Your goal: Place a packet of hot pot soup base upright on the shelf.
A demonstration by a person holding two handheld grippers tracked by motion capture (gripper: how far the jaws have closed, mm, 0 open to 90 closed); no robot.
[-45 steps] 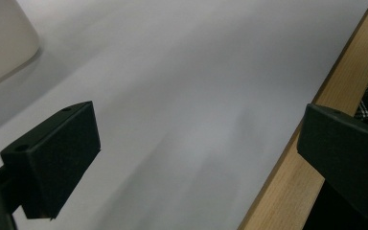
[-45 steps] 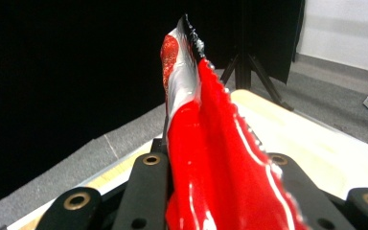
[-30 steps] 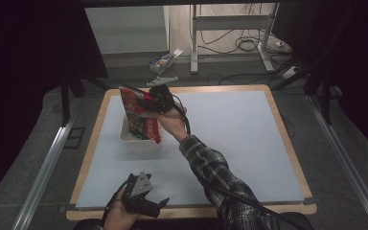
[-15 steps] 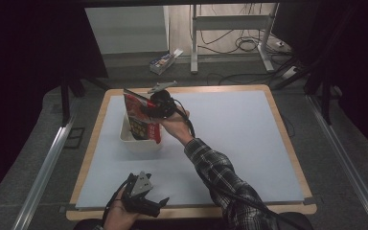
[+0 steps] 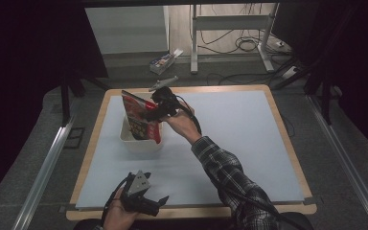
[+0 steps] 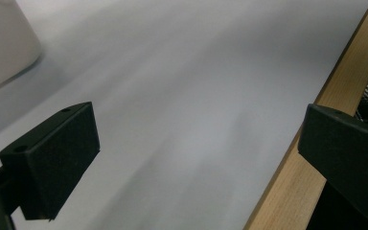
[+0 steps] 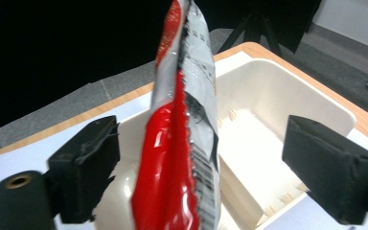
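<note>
Right tongs (image 7: 199, 172) gape astride the snack packet (image 7: 184, 120), seemingly just set upright in the white tub (image 7: 287, 100) near the bench's far-left corner; left tongs (image 6: 191, 158) idle apart; next, withdraw cleanly.

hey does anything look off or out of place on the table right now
Yes: the red snack bag stands on edge in the white bin, leaning and poking well above the rim, not lying flat. The right gripper is open around it, jaws apart on either side.

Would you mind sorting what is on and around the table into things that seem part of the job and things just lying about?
Part of the job:
- red snack bag, standing in the bin
- white bin
- right gripper, fingers open either side of the bag

Lying about:
- small box on the floor
- cables on the floor
- left gripper, open, idle at the table's edge
</note>
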